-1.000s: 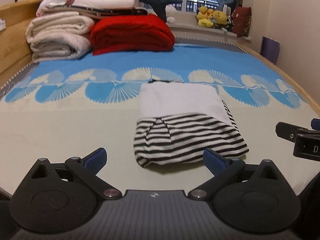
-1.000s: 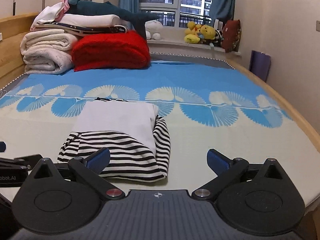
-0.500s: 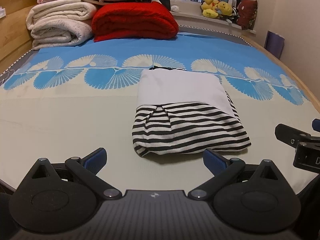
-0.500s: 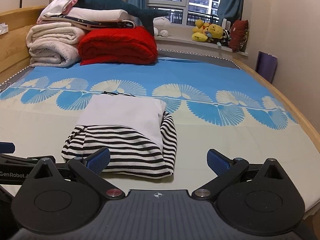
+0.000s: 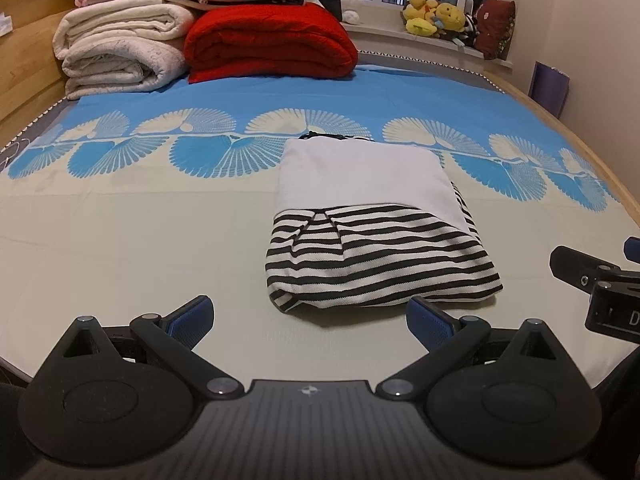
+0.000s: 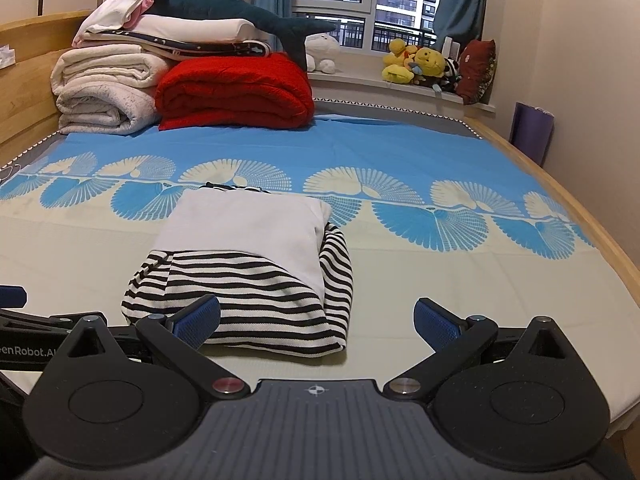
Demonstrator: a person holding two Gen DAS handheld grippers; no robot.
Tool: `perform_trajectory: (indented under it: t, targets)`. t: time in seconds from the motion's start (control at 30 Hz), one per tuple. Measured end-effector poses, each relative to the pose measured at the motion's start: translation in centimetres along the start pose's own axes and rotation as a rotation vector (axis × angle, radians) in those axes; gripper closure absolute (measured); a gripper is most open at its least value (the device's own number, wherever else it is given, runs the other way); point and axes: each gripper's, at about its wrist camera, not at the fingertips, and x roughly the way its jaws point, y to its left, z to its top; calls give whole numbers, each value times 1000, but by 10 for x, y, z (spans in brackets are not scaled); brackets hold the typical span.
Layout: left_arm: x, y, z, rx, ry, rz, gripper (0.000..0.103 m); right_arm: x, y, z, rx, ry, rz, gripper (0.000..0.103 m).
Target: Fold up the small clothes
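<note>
Bedroom light is falling on a bed [image 5: 120, 240] with a blue fan-pattern sheet, and it is serving as the folding surface. Just ahead of the left hand-held gripper [image 5: 308, 320], a striped garment [image 5: 372, 264] is lying as a compact folded bundle, its plain white part turned toward the far side. It is lying ahead and left of the right hand-held gripper [image 6: 318, 318]. Both hand-held grippers are standing wide, holding nothing; their blue pads are not touching the cloth. I judge they are hovering low at the near edge because the fold looks finished or needs one last tuck. Far ahead, a red blanket [image 5: 268, 44] and white blankets [image 5: 120, 52] are sitting stacked, probably to keep the middle free. No containers are showing, so nothing is being kept inside anything.
</note>
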Motion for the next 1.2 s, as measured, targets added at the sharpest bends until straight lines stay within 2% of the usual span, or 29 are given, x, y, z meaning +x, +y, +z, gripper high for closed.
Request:
perform_trajectory:
  t: [1.2]
  targets:
    - [0, 0, 0, -1, 0, -1, 0, -1, 1, -1, -17, -2, -3, 1]
